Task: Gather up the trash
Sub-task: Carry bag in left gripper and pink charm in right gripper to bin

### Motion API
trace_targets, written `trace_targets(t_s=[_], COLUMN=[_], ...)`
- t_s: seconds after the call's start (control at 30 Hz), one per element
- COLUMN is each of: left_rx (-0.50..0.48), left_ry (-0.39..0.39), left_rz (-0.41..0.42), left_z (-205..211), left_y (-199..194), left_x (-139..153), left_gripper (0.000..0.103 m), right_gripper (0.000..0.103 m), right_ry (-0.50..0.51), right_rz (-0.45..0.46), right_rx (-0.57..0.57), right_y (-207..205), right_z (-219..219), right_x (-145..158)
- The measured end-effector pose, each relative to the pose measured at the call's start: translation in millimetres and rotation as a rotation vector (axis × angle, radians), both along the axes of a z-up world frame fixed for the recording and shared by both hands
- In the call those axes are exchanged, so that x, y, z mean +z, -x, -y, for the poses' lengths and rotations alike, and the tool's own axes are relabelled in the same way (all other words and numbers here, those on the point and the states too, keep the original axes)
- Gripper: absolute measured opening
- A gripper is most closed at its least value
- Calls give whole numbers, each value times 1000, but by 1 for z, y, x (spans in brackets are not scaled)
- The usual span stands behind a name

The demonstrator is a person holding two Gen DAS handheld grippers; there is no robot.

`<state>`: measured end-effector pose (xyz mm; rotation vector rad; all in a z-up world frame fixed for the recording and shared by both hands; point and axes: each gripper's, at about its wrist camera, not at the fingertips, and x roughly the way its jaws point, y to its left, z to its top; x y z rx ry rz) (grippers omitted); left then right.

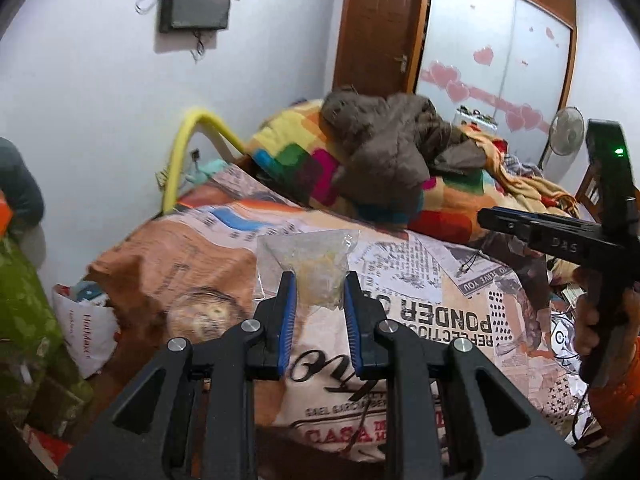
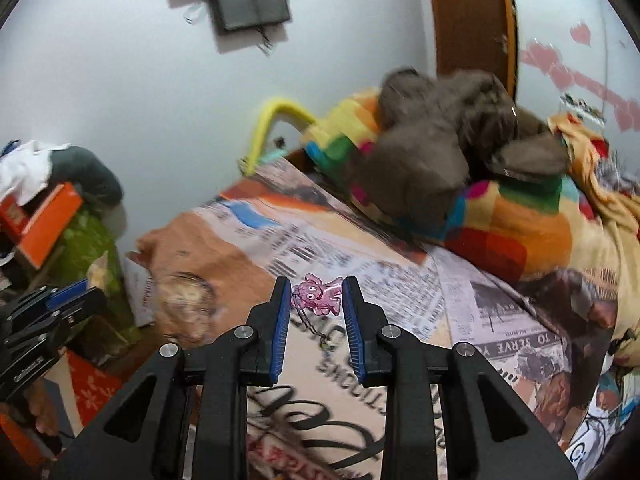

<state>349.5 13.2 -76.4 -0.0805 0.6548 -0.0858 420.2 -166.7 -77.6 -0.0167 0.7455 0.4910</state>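
Crinkly clear plastic bag [image 1: 308,256], glossy pink plastic charm [image 2: 318,294], matt printed cloth bedspread [image 1: 192,248].

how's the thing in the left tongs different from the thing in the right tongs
The clear plastic bag in the left tongs is crumpled, see-through and yellowish inside; the pink figure in the right tongs is small, solid-looking and has cartoon eyes. The bag sticks out past the fingertips; the figure dangles a thin chain. Both are pinched between blue pads above the bed.

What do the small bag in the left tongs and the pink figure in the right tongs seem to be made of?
The small bag looks like thin clear plastic film: it is see-through, crinkled and glossy, with something yellowish inside. The pink figure looks like translucent moulded plastic or soft rubber: it is shiny, light passes through, and a thin cord hangs from it.
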Motion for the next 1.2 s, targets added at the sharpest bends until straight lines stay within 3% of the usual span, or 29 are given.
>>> trace_targets(t_s=[0.3, 0.57, 0.83, 1.07, 1.2], left_rx=[76, 142, 245, 361, 412], left_ry=[-46, -59, -31, 19, 35], left_rz=[70, 55, 15, -50, -100], left_z=[-49, -92, -143, -182, -194], left_y=[83, 144, 198, 233, 243], left_x=[44, 46, 24, -16, -46], left_gripper=[22, 22, 22, 22, 22], right_gripper=[24, 24, 24, 24, 24], right_ry=[-35, -64, -82, -65, -45], right_rz=[68, 72, 24, -45, -128], right_rx=[131, 266, 395, 474, 511], right_y=[70, 124, 162, 186, 190], right_z=[-56, -114, -172, -208, -226], right_x=[47, 45, 22, -15, -48])
